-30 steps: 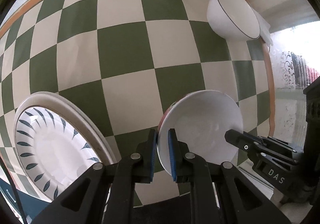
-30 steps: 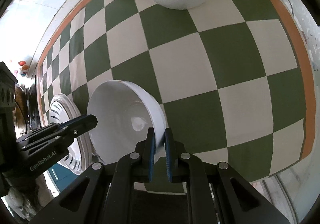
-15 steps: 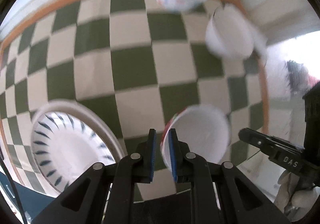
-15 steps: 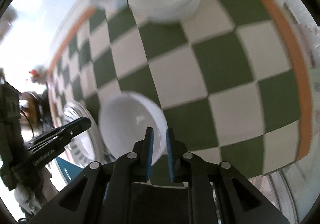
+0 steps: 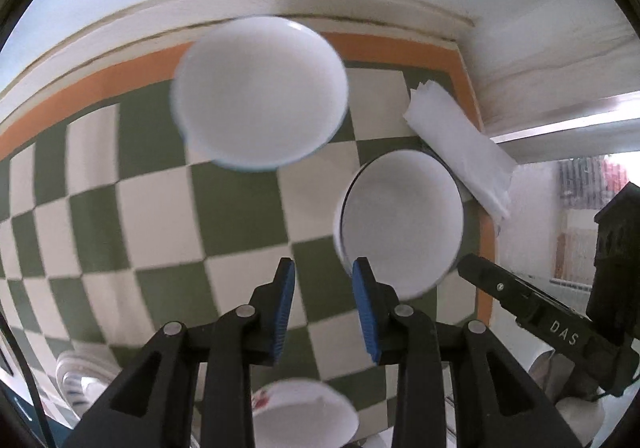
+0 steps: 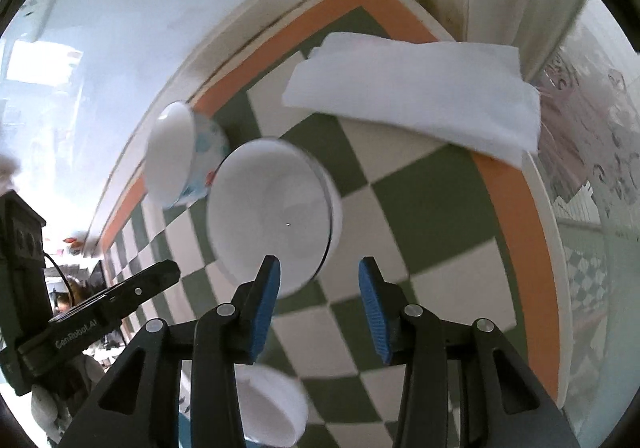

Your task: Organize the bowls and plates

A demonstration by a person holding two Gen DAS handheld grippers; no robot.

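My left gripper point(image 5: 325, 308) hangs over the checkered tablecloth point(image 5: 160, 216), jaws opening, only cloth between its pads. My right gripper point(image 6: 320, 308) is also opening with nothing in it. A white bowl with a dark rim point(image 5: 400, 224) point(image 6: 272, 224) stands just beyond both sets of fingertips. Behind it a bowl with coloured spots point(image 5: 260, 92) point(image 6: 180, 160) sits near the cloth's orange border. A white bowl with red marks outside point(image 5: 304, 420) point(image 6: 272, 408) lies on the table under the grippers, free of both. Each view shows the other gripper point(image 5: 472, 268) point(image 6: 160, 276) alongside.
A folded white napkin point(image 5: 460, 144) point(image 6: 412, 96) lies at the far right corner, close to the dark-rimmed bowl. A plate with dark leaf marks point(image 5: 76, 376) shows at the lower left. The wall and the table's far edge point(image 5: 320, 20) are close ahead.
Both grippers held the white bowl by its rim, then let it go. They have since travelled across the table to the two far bowls, and their jaws have spread.
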